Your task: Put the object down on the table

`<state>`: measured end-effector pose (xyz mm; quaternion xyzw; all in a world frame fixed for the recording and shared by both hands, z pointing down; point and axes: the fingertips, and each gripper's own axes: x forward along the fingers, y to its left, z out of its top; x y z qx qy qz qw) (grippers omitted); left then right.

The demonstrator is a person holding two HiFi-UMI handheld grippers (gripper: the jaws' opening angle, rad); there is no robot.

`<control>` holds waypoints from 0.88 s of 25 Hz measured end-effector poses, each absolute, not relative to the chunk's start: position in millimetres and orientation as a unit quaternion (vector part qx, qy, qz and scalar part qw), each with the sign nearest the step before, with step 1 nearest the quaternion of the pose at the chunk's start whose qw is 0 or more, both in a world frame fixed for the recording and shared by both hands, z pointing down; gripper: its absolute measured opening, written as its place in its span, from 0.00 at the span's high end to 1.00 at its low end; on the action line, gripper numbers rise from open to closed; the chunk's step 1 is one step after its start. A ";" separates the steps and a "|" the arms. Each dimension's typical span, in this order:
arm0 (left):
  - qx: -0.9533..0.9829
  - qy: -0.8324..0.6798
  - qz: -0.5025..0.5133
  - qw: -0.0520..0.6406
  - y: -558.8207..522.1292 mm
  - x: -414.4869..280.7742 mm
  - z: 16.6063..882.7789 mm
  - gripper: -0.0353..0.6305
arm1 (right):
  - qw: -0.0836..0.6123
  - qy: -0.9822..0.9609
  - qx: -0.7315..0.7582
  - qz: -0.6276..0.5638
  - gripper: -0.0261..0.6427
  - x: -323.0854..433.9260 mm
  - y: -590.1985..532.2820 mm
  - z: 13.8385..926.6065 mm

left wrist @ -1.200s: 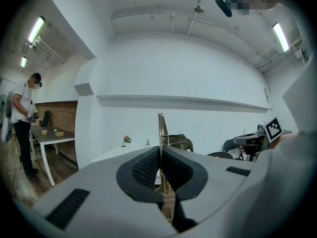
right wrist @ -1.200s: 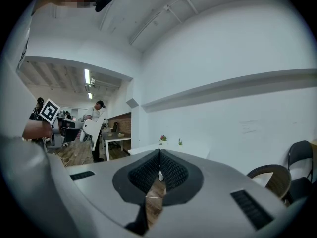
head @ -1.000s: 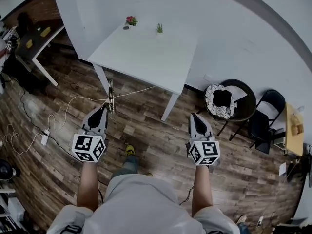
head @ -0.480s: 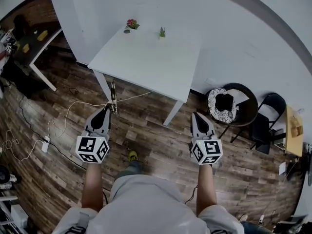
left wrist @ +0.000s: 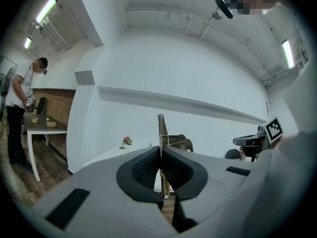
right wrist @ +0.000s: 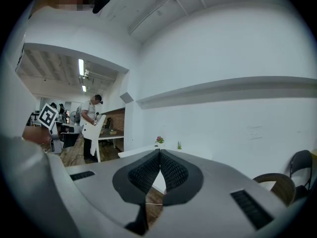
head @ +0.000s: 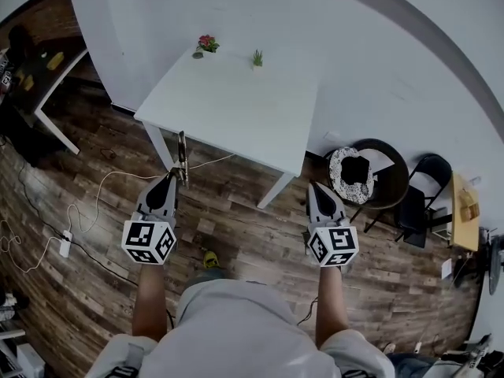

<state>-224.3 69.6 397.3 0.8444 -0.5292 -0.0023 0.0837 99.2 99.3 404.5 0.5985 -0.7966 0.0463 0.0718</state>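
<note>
Left tongs [left wrist: 160,155] pinching upright brass object [left wrist: 161,128], right tongs [right wrist: 159,155] closed, empty

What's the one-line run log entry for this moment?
left gripper: shut on thin brass object, upright | right gripper: shut, empty | white table: ahead, object not yet on it

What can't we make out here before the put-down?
- Held object: head view, too small to identify; left gripper view, edge-on, lower part behind the pads of the left gripper.
- Flowering plant, green plant on table: head view, too small.
- Table's far legs: head view, hidden under its top.
</note>
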 end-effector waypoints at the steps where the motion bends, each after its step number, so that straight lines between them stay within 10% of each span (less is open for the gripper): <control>1: 0.844 -0.529 -0.004 0.085 64.5 -228.6 397.9 0.91 | 0.067 -0.795 0.601 0.048 0.95 96.4 94.5 403.3; 22: 0.864 -0.493 0.016 0.095 -0.5 -248.4 421.8 0.91 | 0.058 -0.775 0.626 0.062 0.95 71.3 44.9 421.7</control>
